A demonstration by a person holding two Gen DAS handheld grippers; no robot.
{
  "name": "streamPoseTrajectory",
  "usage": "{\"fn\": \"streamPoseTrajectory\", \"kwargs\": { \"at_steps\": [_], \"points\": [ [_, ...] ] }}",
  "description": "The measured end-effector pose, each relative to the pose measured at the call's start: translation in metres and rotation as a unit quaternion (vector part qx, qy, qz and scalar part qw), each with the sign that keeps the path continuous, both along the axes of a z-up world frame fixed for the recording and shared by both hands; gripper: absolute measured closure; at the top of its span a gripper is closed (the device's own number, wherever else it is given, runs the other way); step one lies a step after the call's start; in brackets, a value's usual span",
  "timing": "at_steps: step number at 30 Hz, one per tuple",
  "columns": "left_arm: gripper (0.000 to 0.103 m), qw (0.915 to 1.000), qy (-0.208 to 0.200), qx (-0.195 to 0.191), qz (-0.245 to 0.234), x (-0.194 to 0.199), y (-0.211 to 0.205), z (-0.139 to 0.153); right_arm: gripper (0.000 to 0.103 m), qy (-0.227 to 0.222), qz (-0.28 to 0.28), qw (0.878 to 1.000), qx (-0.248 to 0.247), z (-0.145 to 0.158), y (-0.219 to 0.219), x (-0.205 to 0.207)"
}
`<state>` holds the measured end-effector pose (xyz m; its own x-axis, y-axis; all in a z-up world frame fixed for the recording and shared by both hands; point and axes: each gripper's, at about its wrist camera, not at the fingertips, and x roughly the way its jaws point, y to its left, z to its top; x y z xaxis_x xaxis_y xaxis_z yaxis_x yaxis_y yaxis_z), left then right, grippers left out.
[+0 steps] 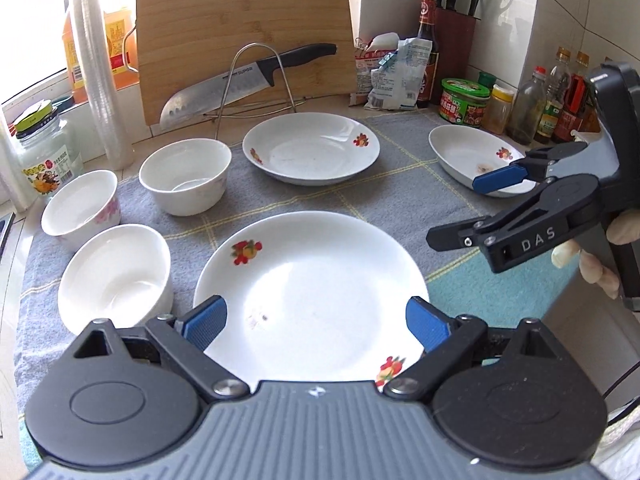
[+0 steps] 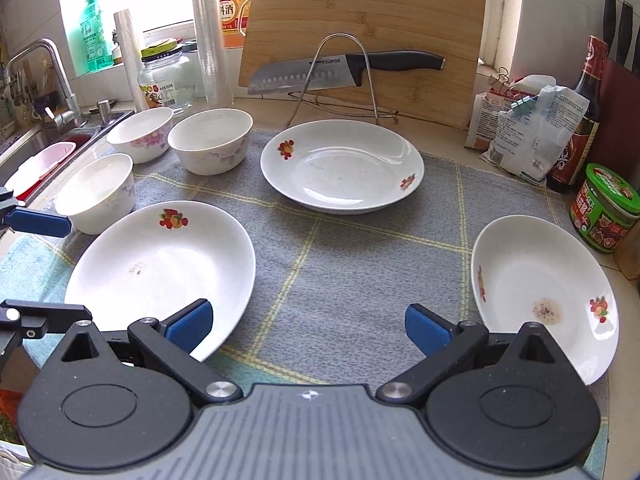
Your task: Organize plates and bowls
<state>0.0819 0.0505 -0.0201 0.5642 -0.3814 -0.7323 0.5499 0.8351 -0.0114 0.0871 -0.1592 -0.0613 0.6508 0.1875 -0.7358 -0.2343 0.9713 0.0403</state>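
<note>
left tool (image 1: 316, 322) jaws apart, above near plate (image 1: 312, 296) | right tool (image 2: 309, 326) jaws apart, over grey mat (image 2: 360, 248) | three plates, three bowls (image 1: 186, 176) spread on tabletop mat, none held

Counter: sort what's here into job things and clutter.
For the job: three plates; three bowls.

Just lying about: knife, cutting board, green tub, sauce bottle, glass jar.

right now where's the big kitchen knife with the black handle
In both wrist views the black-handled kitchen knife rests across the wire rack at the back, before the bamboo cutting board, behind the far white plate.
</note>
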Motion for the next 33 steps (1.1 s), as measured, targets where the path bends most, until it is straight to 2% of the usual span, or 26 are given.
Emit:
{"fn": "streamPoseTrajectory", "kwargs": {
  "at_steps": [8,13,23,33],
  "points": [
    [0.007,0.9991,0.032,0.026,-0.013,-0.012,0.040,-0.028,0.000,0.006,0.004,1.000,0.028,-0.003,0.028,0.001],
    [0.007,0.9983,0.044,0.030,-0.023,-0.011,0.046,-0.048,0.000,0.031,0.007,0.999,0.043,-0.012,0.040,0.004],
    [0.007,0.9965,0.031,0.036,-0.069,-0.005,0.037,-0.065,0.000,0.081,0.002,0.995,0.058,-0.033,0.053,0.011],
    [0.001,0.9950,0.018,0.039,-0.091,0.005,0.033,-0.068,0.000,0.113,0.004,0.991,0.071,-0.049,0.061,0.030]
  ]
}}
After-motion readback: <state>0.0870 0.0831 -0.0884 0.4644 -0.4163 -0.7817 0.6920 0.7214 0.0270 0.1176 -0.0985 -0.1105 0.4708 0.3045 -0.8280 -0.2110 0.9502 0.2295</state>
